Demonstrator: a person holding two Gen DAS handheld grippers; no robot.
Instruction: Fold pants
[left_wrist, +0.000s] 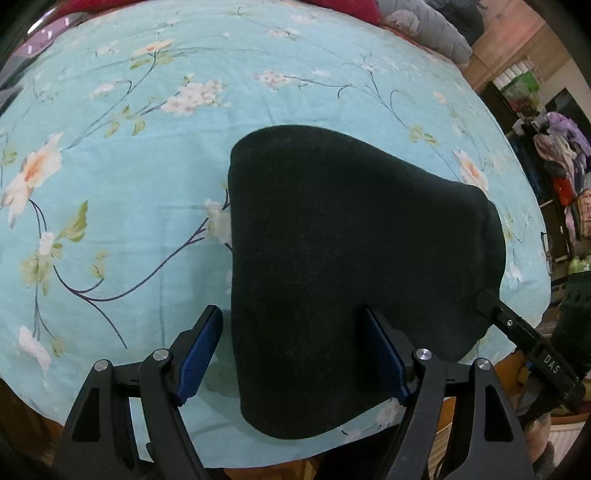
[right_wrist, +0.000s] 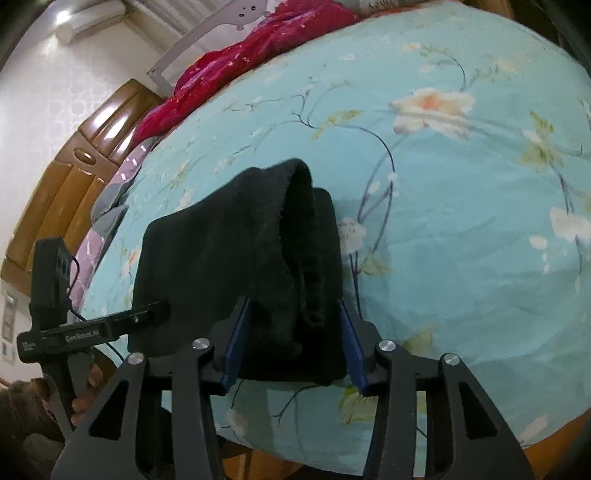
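The black pants (left_wrist: 343, 266) lie folded into a thick bundle on the floral blue bedsheet (left_wrist: 129, 184). My left gripper (left_wrist: 291, 325) is open, its blue-padded fingers astride the bundle's near left corner. The right gripper shows at the bundle's right edge (left_wrist: 524, 339). In the right wrist view the pants (right_wrist: 236, 266) show their layered open end. My right gripper (right_wrist: 291, 314) is open, with its fingers on either side of that end. The left gripper (right_wrist: 96, 328) shows at the bundle's left side.
A red quilt (right_wrist: 229, 62) and grey bedding (left_wrist: 432, 26) lie at the far end of the bed. A wooden headboard (right_wrist: 74, 177) stands at left. Cluttered shelves (left_wrist: 554, 155) stand beyond the bed's right edge.
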